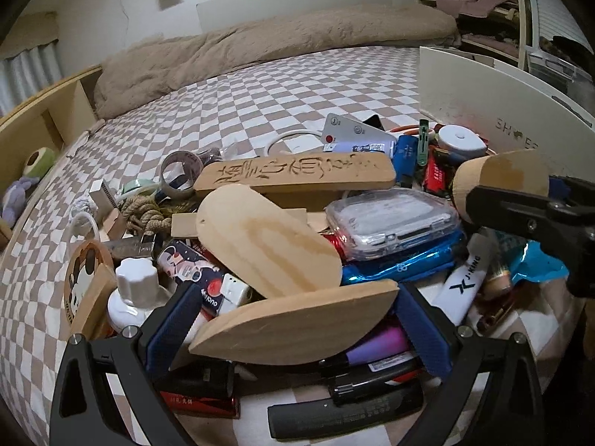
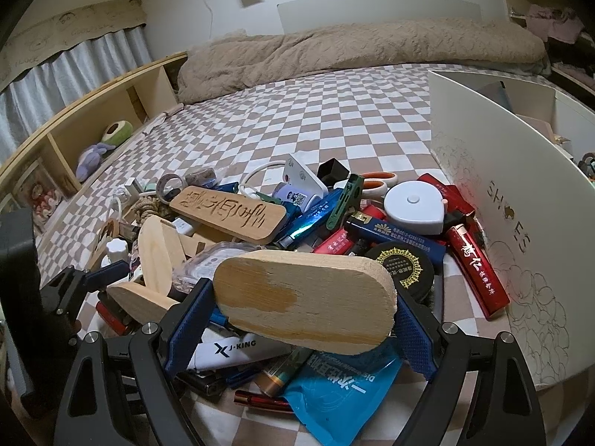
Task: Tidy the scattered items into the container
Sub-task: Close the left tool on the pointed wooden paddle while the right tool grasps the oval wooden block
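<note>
Both grippers are loaded at once over the heap on the checked bedspread (image 2: 334, 111). The right gripper (image 2: 297, 297) is clamped across a flat oval wooden block (image 2: 305, 297), its blue pads pressing each end, the block lifted just above a blue packet (image 2: 334, 386). The left gripper (image 1: 293, 327) grips another rounded wooden piece (image 1: 297, 319) by its ends the same way. The white box (image 2: 520, 204) stands open on the right, just beside the pile. With 2 wide, smooth boards held only by their tips, I'd worry one pivots and slips out, or the 2 hands bump together on the way to the box.
</note>
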